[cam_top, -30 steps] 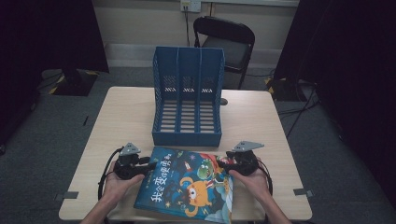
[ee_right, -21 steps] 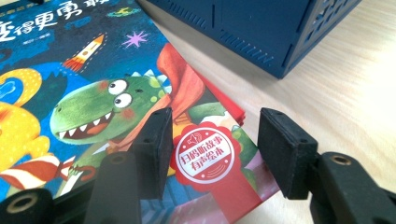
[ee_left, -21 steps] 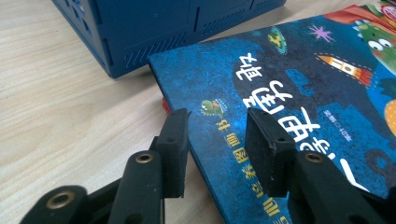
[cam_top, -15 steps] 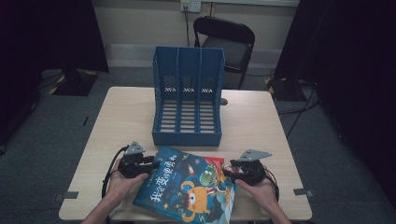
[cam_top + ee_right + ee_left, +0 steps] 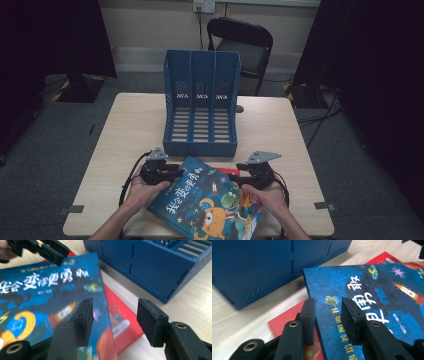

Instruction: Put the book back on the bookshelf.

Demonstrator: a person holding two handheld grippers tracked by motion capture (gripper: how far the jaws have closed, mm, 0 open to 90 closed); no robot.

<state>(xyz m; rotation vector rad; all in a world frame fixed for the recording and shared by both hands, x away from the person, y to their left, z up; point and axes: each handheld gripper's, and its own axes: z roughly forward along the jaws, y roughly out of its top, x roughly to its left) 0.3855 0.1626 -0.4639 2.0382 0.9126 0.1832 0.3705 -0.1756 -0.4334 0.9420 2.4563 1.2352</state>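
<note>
A picture book with a dark blue cover [image 5: 205, 200] lies askew at the table's near edge, on top of a red book [image 5: 226, 172]. My left gripper [image 5: 174, 175] is at its left edge. In the left gripper view the jaws [image 5: 327, 307] have just been closing and straddle the blue book's [image 5: 367, 290] edge: one pad over the red book [image 5: 287, 320], one over the cover, with a gap on both sides. My right gripper [image 5: 240, 179] is at the book's right edge, open [image 5: 115, 307], one pad over the blue cover [image 5: 37, 297] and one over the red book [image 5: 120, 315].
A blue three-slot file rack [image 5: 201, 145] stands open-side up in the middle of the wooden table [image 5: 130, 130], just beyond the books. A black chair [image 5: 245, 45] stands behind the table. Bare tabletop lies left and right of the rack.
My left gripper has moved right, onto the blue book's edge. The book has turned, its far corner swinging right. The right gripper drew back a little, then came in toward the book again.
</note>
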